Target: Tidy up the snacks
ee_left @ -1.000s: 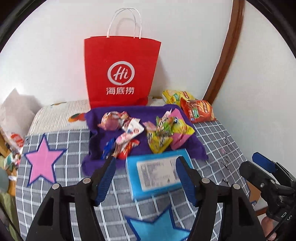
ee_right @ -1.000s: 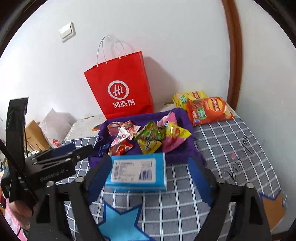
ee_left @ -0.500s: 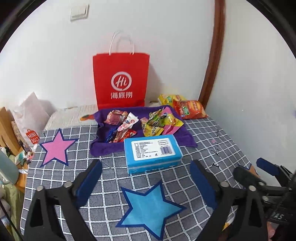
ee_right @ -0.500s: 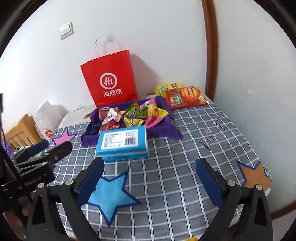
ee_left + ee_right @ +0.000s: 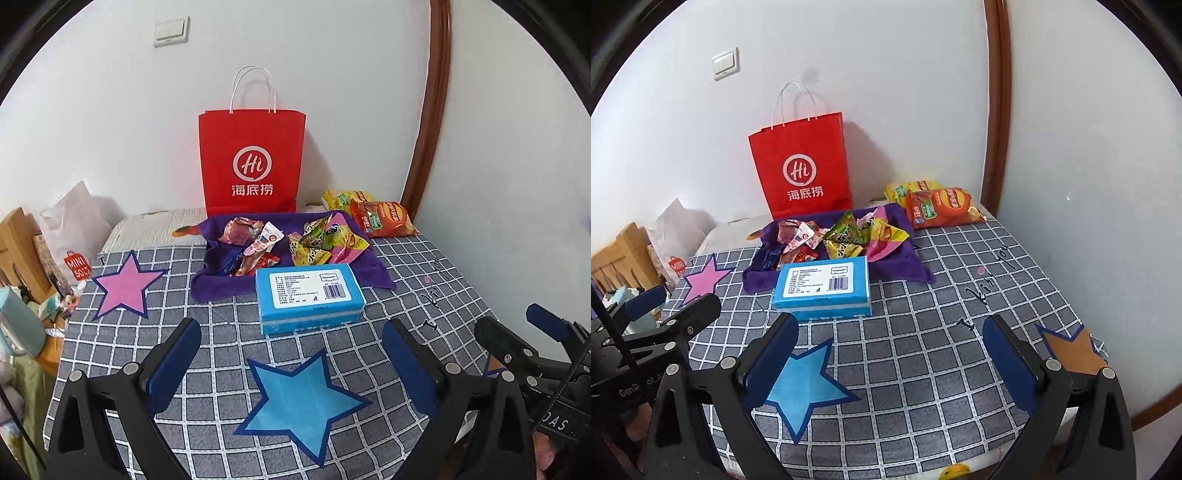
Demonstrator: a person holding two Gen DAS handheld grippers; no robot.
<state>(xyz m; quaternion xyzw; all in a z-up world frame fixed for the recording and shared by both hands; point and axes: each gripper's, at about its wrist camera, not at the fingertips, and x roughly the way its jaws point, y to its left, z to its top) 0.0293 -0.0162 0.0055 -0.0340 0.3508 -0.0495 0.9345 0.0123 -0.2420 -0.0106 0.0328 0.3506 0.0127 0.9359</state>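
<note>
Left wrist view: my left tool (image 5: 291, 354) wide open, empty, near edge of bench (image 5: 424, 295). Blue box (image 5: 308, 295) ahead, touching purple cloth (image 5: 218, 286) holding snack packets (image 5: 317, 242). Keep approach centred on box.

Right wrist view: my right tool (image 5: 890, 349) open, empty. Box far-left; chip bags (image 5: 938, 206) far right, probably easiest for this side.

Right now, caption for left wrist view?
Open left gripper facing blue box, snacks on purple cloth, red bag behind.
</note>
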